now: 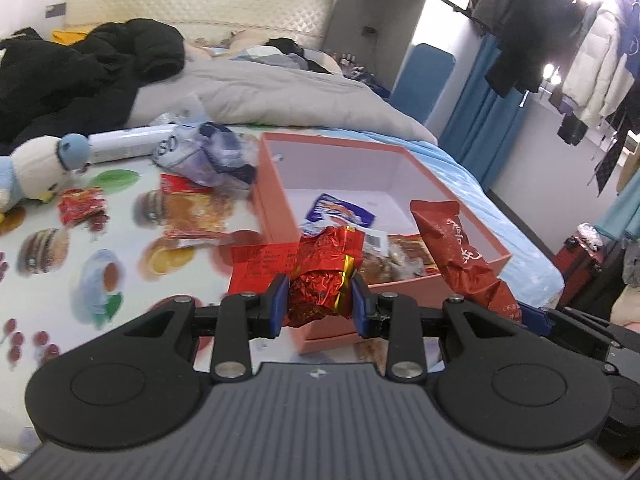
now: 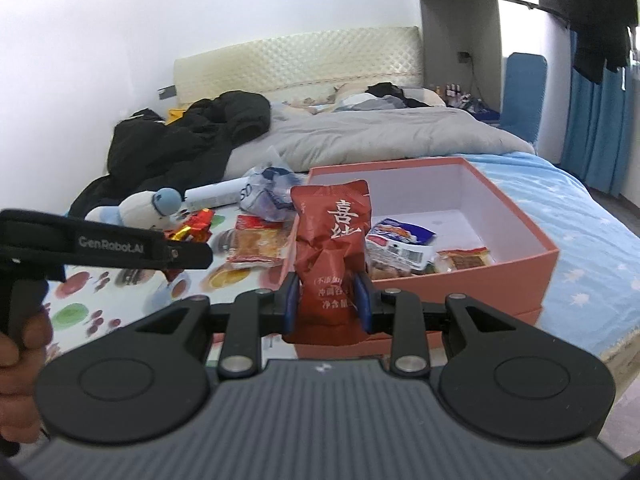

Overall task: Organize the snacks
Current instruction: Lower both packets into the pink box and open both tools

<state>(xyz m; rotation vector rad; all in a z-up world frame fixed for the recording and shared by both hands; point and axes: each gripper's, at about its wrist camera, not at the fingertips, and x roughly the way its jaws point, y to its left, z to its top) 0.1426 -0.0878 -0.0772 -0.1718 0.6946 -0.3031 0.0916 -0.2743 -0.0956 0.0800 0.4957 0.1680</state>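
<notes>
Left claw (image 1: 319, 305) grips foil snack (image 1: 320, 276); right claw (image 2: 327, 302) grips red pouch (image 2: 330, 248).

Salmon-pink box (image 1: 404, 148), white inside. Crinkled red foil packet (image 1: 320, 280) with gold trim, lower centre of left wrist view. Dark red pouch (image 2: 330, 240) with white characters, centre of right wrist view. Blue-and-white packet (image 1: 340, 210) inside box. Orange-red transparent packet (image 1: 192, 208), left of centre. White bedsheet (image 1: 120, 280) printed with fruit in orange, green, red. Pale blue sheet (image 2: 580, 220) with white stars, right side. Grey quilt (image 1: 280, 92), black jacket (image 1: 80, 68), cream quilted headboard (image 1: 200, 0). White-and-blue plush toy (image 1: 36, 168), left edge. Blue curtain (image 2: 596, 136), upper right.
</notes>
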